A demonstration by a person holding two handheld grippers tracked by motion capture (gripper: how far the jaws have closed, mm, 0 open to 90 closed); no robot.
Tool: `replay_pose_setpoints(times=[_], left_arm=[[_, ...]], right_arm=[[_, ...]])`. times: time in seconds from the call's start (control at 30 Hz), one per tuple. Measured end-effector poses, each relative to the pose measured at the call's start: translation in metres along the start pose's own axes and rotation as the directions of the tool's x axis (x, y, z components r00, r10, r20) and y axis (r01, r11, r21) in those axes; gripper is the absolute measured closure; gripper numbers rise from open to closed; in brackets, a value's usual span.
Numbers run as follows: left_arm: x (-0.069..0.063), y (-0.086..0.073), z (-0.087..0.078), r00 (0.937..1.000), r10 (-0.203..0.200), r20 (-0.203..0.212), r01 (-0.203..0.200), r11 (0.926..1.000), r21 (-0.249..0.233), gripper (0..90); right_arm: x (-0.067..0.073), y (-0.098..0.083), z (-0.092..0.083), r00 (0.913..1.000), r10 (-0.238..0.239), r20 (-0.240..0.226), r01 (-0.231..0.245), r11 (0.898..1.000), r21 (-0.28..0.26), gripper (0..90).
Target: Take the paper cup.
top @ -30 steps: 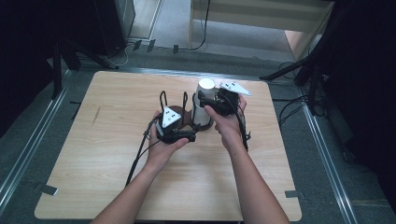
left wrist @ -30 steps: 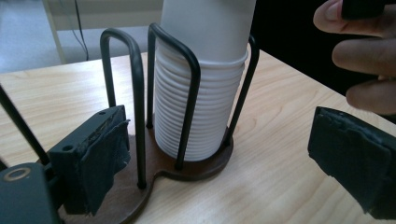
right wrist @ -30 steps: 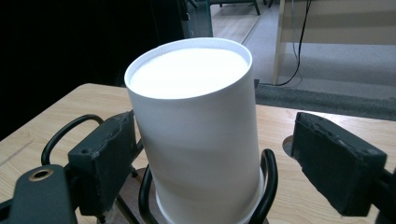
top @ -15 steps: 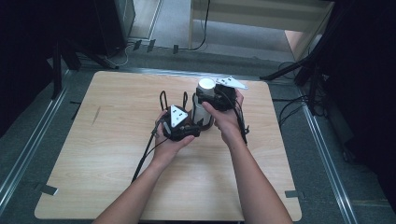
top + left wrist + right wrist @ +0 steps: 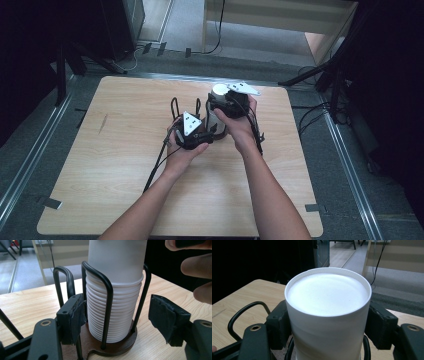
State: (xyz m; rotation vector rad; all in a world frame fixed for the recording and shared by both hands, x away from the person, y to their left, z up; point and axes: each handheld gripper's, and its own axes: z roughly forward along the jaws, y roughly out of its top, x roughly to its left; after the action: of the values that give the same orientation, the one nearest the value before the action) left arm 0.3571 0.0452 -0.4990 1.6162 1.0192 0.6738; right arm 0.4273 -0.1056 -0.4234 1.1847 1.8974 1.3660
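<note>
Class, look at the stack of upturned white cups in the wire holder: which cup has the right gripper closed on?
The topmost cup: the right gripper clamps its smooth wall above the ribbed rims stacked inside the wire holder.

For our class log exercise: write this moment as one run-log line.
both jaws: just closing | left gripper: astride cup holder, open | right gripper: gripping top cup

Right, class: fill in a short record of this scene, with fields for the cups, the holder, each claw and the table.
cups: white cup stack, upside down, inside the holder
holder: black wire holder on a brown base
left claw: jaws have just been closing around the stack's lower part; one pad still apart
right claw: jaws have just been closing, pads pressing both sides of the top cup
table: pale wood
</note>
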Motion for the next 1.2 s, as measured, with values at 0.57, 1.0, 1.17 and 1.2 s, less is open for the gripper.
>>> replay_pose_setpoints(times=[0.57, 1.0, 1.17, 1.2], left_arm=[[0.003, 0.001, -0.002, 0.9998, -0.001, 0.019, 0.001, 1.0000, 0.000, 29.0], [0.004, 0.007, -0.007, 0.9989, 0.005, 0.046, -0.006, 0.9996, 0.026, 25.0], [0.006, 0.010, -0.009, 0.9983, -0.002, 0.059, 0.000, 0.9996, 0.030, 21.6], [0.006, 0.011, -0.010, 0.9975, 0.013, 0.070, -0.016, 0.9992, 0.036, 20.9]], right_arm=[[-0.001, 0.006, -0.008, 0.9999, -0.011, 0.000, 0.011, 0.999, -0.049, 31.6], [0.002, 0.029, -0.022, 0.9997, -0.026, 0.007, 0.026, 0.995, -0.100, 33.0], [0.003, 0.039, -0.028, 0.9994, -0.032, 0.016, 0.033, 0.993, -0.112, 33.0], [0.003, 0.040, -0.030, 0.9992, -0.035, 0.018, 0.037, 0.993, -0.115, 33.0]])
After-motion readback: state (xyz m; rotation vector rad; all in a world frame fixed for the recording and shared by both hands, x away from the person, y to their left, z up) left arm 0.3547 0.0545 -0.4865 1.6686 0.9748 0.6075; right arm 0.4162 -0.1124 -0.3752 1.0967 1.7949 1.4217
